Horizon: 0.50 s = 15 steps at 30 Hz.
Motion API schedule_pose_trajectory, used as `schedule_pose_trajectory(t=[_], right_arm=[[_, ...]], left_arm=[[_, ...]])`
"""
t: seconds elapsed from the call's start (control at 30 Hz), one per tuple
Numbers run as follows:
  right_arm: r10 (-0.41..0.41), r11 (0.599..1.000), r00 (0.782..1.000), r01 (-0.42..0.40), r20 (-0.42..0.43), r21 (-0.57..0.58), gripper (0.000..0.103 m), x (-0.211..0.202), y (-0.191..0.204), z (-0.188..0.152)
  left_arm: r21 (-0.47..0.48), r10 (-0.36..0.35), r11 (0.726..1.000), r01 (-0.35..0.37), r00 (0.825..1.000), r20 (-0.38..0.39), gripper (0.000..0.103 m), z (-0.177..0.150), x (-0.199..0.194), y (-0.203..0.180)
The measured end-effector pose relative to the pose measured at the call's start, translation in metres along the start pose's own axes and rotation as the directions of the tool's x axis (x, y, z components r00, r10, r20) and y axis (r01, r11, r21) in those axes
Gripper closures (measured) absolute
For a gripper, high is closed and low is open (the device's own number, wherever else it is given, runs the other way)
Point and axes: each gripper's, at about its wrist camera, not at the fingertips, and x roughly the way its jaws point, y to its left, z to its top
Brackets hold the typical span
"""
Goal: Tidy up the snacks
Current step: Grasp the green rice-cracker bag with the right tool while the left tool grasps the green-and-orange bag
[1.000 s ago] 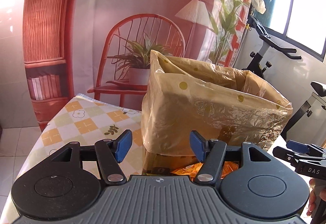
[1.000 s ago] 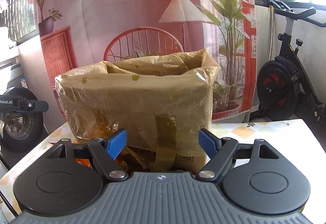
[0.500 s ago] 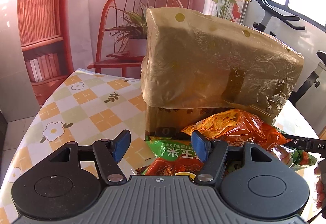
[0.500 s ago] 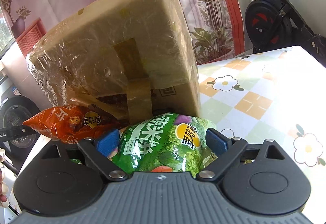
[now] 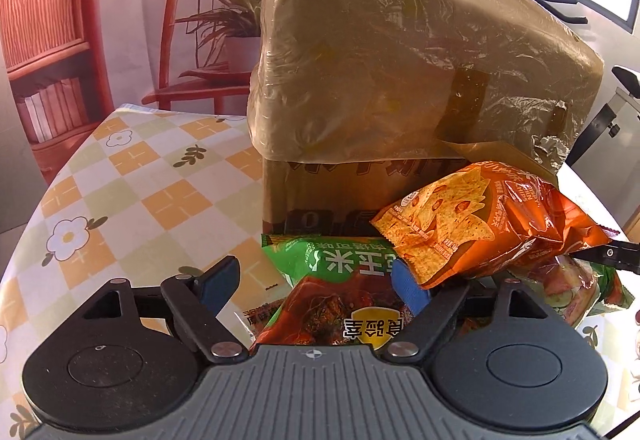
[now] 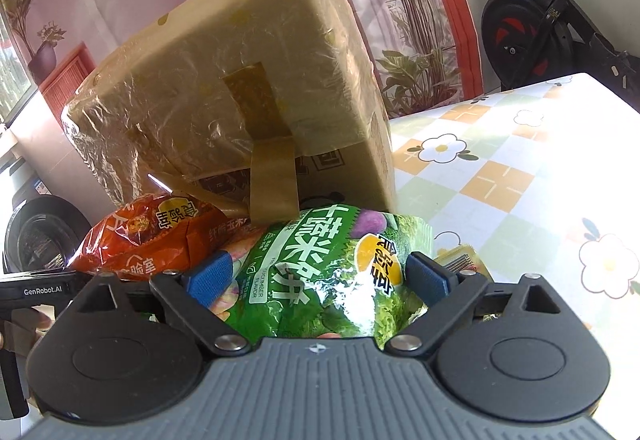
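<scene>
I see an orange corn-chip bag (image 5: 488,224) lying atop a green-and-red snack bag (image 5: 340,300), a green cucumber-flavour bag (image 6: 328,272) beside them, apparently all against the film-wrapped cardboard box (image 5: 400,72).

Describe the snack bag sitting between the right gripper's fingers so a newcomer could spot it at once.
Find the big cardboard box wrapped in tan plastic on the flower-check tablecloth. At its foot lies a pile of snack bags, and the right gripper straddles the nearest one, the green bag. Unlike the orange bag to its left, it is bright green with large white characters, a yellow badge and the words CUCUMBER FLAVOR.
</scene>
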Motion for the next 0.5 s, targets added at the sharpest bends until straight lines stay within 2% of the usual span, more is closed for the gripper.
schedule_pose_trajectory(t=[0.27,0.5], right_arm=[[0.005,1.000,1.000,-0.006,-0.005,-0.016,0.008,0.000,0.000,-0.001],[0.006,1.000,1.000,-0.006,-0.003,-0.017,0.008,0.000,0.001,-0.002]], left_arm=[[-0.055,-0.010,0.998,0.010,1.000,0.014,0.007,-0.004,0.023,0.001],[-0.148,-0.085,0.986,0.078,0.995,-0.043,0.006,-0.008,0.033,0.008]])
